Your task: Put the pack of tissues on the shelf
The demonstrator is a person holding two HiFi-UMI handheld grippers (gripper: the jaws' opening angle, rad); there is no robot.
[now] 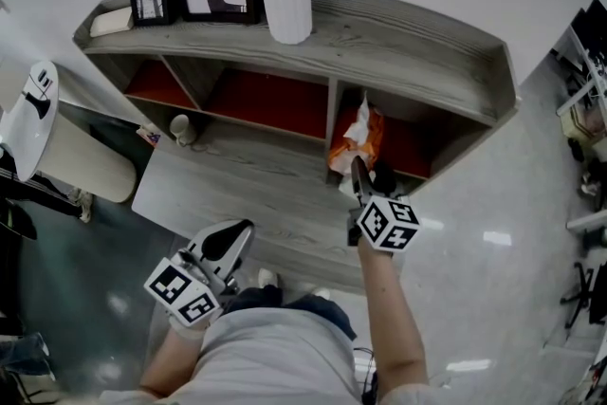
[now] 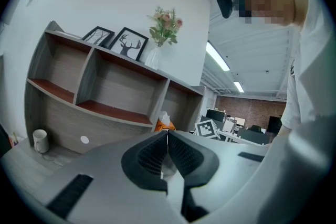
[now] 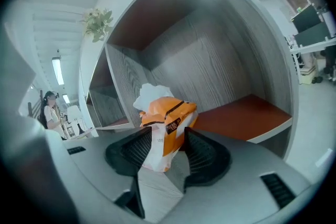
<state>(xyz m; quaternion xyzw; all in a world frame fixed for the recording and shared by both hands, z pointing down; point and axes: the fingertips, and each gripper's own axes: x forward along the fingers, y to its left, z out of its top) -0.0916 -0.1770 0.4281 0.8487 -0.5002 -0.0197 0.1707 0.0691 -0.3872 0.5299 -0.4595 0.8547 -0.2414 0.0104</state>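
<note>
"So, where does the pack of tissues (image 3: 167, 113) sit?"

"Upright at the mouth of the shelf's (image 1: 408, 47) right compartment, between the fingers (image 3: 206, 150) of your right gripper (image 3: 168, 134). They're spread wide and don't seem to press it, so I'd judge it stands on its own."

"And my left?"

"Your left gripper (image 2: 167, 138) hangs near your body, fingers closed on nothing, out of the way. Draw the right straight back so you don't tip the pack."
</note>
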